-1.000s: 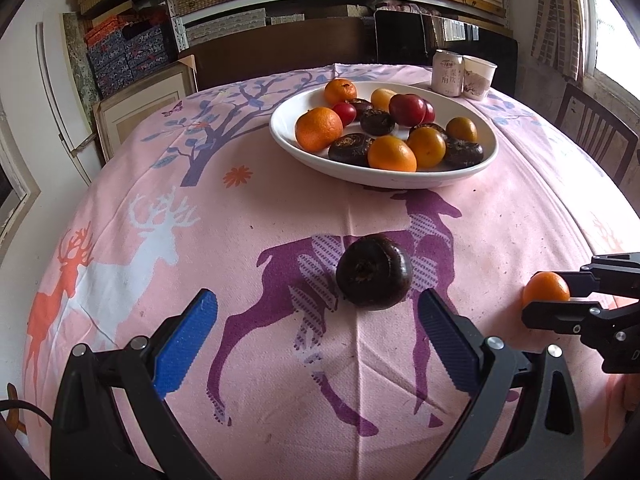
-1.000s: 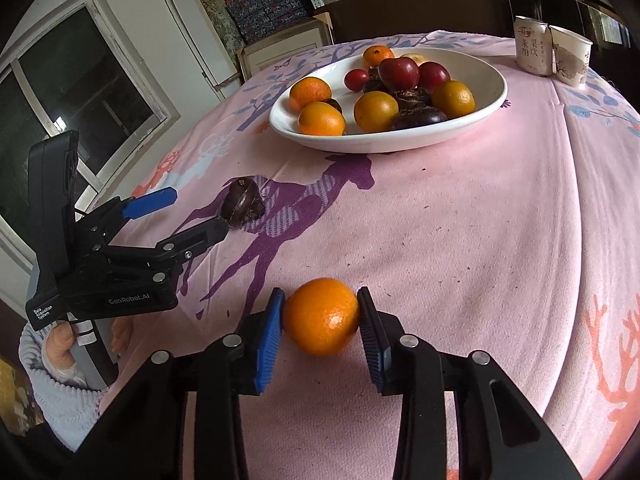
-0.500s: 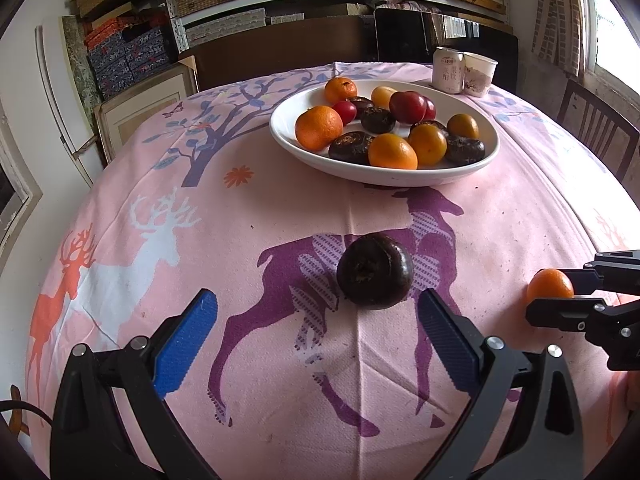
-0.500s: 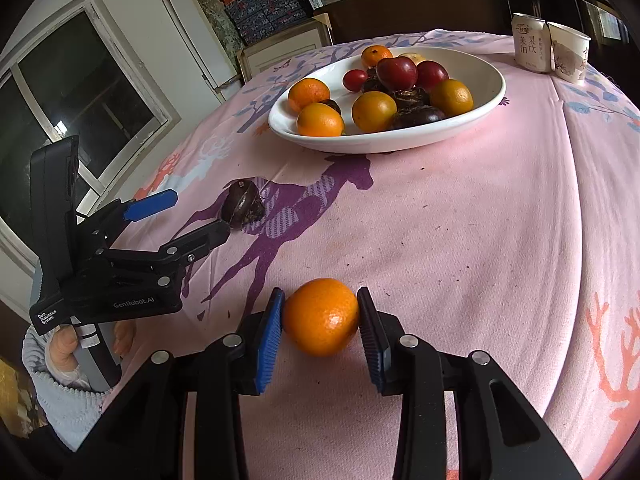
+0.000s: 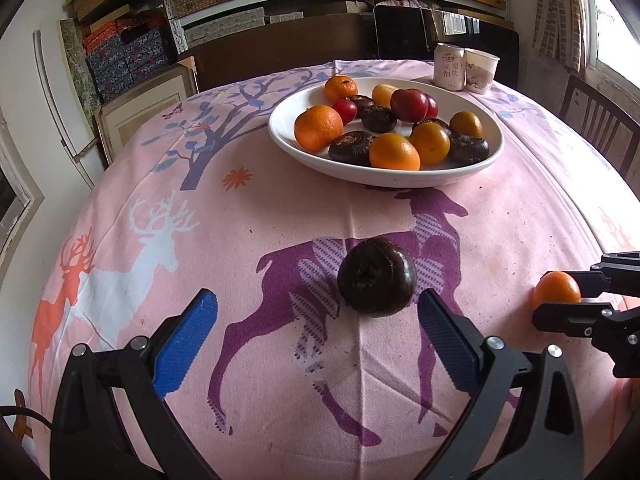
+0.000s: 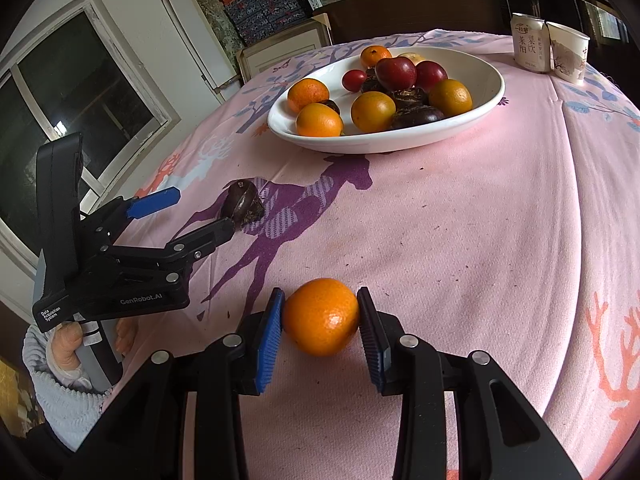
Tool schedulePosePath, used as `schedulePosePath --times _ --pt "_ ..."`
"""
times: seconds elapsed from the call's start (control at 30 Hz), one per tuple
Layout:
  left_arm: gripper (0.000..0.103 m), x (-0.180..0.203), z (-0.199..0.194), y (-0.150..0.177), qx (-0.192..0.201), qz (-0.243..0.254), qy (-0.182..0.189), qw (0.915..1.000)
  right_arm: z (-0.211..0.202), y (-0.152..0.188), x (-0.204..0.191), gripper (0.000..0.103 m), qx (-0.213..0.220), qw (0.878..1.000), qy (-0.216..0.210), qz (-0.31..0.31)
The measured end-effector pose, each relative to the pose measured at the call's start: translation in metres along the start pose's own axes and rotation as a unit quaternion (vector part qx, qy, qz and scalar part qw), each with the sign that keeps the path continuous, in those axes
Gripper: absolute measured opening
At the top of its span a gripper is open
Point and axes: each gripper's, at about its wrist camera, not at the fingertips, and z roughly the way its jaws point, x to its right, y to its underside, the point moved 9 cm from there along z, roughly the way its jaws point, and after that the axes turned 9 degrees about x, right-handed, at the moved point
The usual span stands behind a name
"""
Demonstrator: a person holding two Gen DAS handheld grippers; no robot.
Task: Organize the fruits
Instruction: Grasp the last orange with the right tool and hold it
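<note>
A white bowl (image 5: 280, 132) (image 6: 486, 98) at the table's far side holds several oranges, red plums and dark water chestnuts. A loose dark water chestnut (image 5: 376, 277) (image 6: 242, 202) lies on the pink cloth. My left gripper (image 5: 318, 330) (image 6: 194, 210) is open wide just short of it, the chestnut off toward the right finger. An orange (image 6: 321, 316) (image 5: 556, 288) sits on the cloth between the blue pads of my right gripper (image 6: 321, 322) (image 5: 568, 292), which is shut on it.
A can (image 5: 449, 66) (image 6: 528, 42) and a paper cup (image 5: 482, 70) (image 6: 568, 56) stand behind the bowl at the far right. A chair (image 5: 600, 128) stands off the table's right edge. Shelves with boxes and a window line the room's far and left sides.
The right gripper has tightened slightly on the orange, both pads now touching it. The left gripper stays open by the chestnut with almost no movement.
</note>
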Motion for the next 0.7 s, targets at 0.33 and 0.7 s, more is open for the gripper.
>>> schedulePosePath --times 0.33,0.7 --pt "0.098 0.006 0.018 -0.005 -0.016 0.024 -0.001 0.9996 0.0 0.0 0.001 0.037 0.001 1.0 0.001 0.002" --pt "0.099 -0.049 0.003 -0.017 0.025 -0.038 -0.076 0.9961 -0.001 0.0 0.001 0.037 0.001 1.0 0.0 0.004"
